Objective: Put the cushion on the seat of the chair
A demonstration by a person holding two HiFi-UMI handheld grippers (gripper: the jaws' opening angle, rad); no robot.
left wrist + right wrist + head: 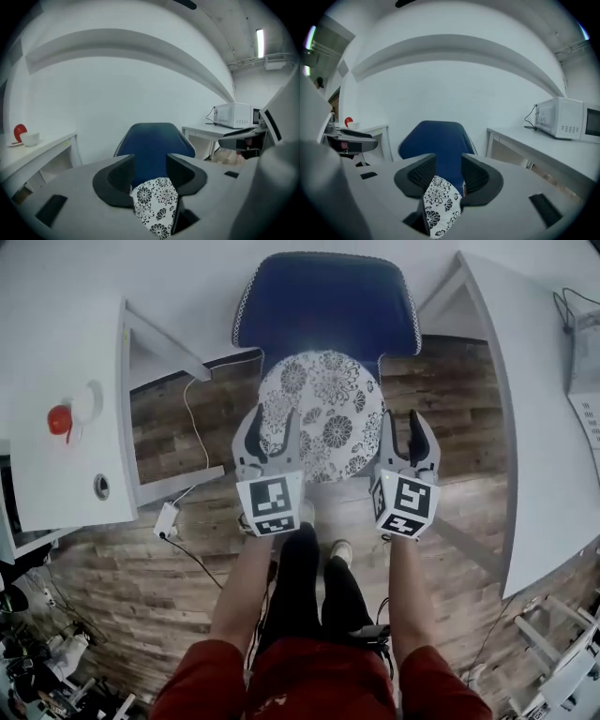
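Floral cushion held at the blue chair.
Judged soft and light; its rim is pinched in the fingers of the left gripper and right gripper.

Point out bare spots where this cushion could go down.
Blue chair: bare beyond the cushion. Right desk: bare up to the microwave. Left desk: bare around its hole; bowl and red object beyond.
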